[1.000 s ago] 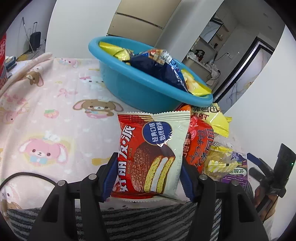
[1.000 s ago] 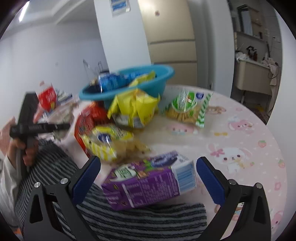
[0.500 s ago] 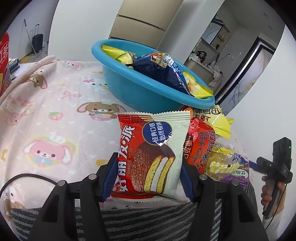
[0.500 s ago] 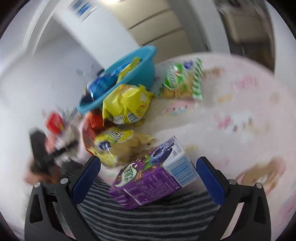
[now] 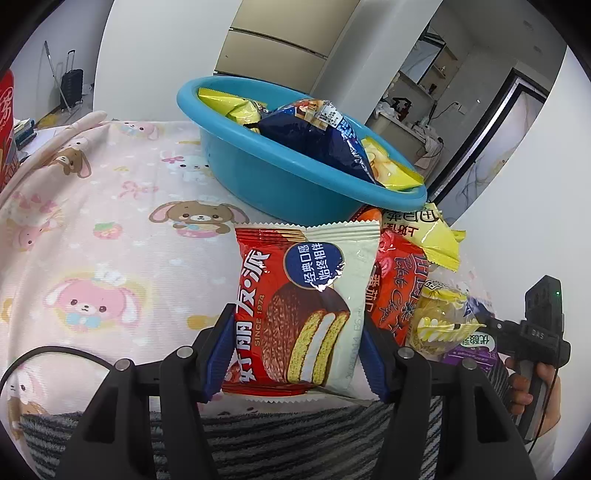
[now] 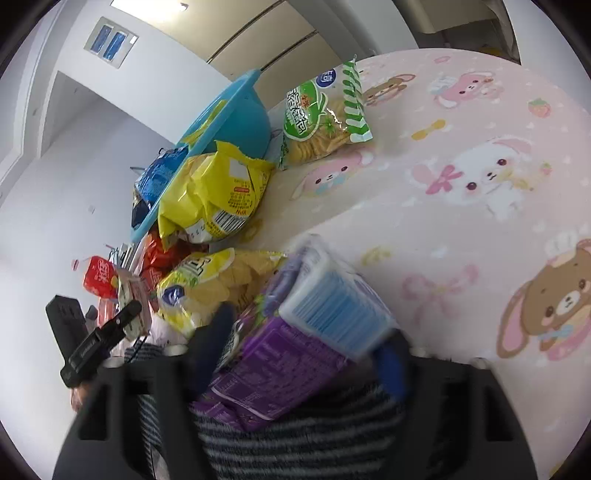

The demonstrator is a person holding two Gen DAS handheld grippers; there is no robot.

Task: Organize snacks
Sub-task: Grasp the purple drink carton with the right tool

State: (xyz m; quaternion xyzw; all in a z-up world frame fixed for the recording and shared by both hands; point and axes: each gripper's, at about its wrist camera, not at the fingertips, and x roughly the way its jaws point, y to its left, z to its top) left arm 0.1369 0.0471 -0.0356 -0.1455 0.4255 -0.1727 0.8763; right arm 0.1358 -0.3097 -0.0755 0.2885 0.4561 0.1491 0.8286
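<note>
White walls (image 5: 147, 55) enclose the room. A tall beige cabinet (image 5: 273, 44) with horizontal seams stands behind the table, which is covered by a pink cloth printed with cartoon rabbits and bears (image 5: 92, 229). A dark suitcase (image 5: 72, 86) stands far left. A dark-framed doorway (image 5: 476, 125) opens onto a cluttered counter (image 5: 406, 114). A rectangular ceiling light (image 6: 147, 5) glows overhead.

Motion blur is smearing the right gripper (image 6: 299, 350) and the purple carton (image 6: 291, 354) between its fingers, so pad contact is not readable. The blue basin (image 5: 295, 177) is hiding the lower parts of its packets. The red box (image 5: 7, 122) is running off the left edge.
</note>
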